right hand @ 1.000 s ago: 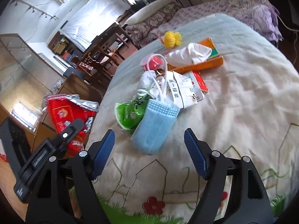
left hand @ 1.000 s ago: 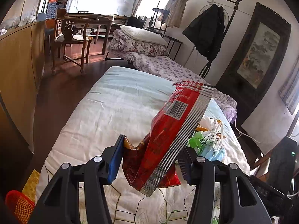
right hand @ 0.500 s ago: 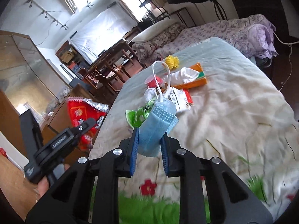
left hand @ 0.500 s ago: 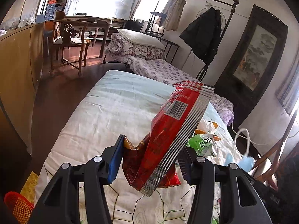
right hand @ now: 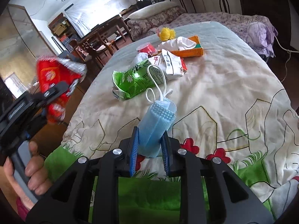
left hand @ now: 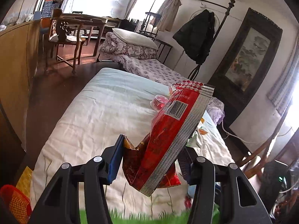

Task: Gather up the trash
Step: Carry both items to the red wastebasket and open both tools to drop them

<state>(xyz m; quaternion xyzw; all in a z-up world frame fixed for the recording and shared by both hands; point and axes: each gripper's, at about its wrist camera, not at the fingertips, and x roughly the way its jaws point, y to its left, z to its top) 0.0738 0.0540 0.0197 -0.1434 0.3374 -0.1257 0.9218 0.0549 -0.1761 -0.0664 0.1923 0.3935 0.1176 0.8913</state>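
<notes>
Since the earlier frame, the right gripper (right hand: 149, 147) has closed from wide open onto the blue face mask (right hand: 157, 128) and lifted it off the pile on the bed (right hand: 224, 85); the left gripper's load is unchanged.

Left wrist view: the left gripper (left hand: 151, 160) has its jaws part-way closed on the lower end of a red snack bag (left hand: 168, 140), which stands tilted above the bed (left hand: 97, 115), its silver crimped edge toward the right jaw. A clear cup with red contents (left hand: 158, 100) sits on the bed just behind the bag. A red mesh item (left hand: 13, 203) shows at the bed's near left corner, off the bed.

Right wrist view: the jaws are narrow, pads pressing both sides of the folded mask, whose white ear loops (right hand: 157, 85) stick up beyond it. On the bed past the mask lie a green wrapper (right hand: 130, 82), a white printed packet (right hand: 172, 63), an orange box (right hand: 190, 50) and a yellow ball (right hand: 167, 34). Left of the bed, a hand (right hand: 28, 171) grips the left gripper's handle; the red bag is blurred there.
</notes>
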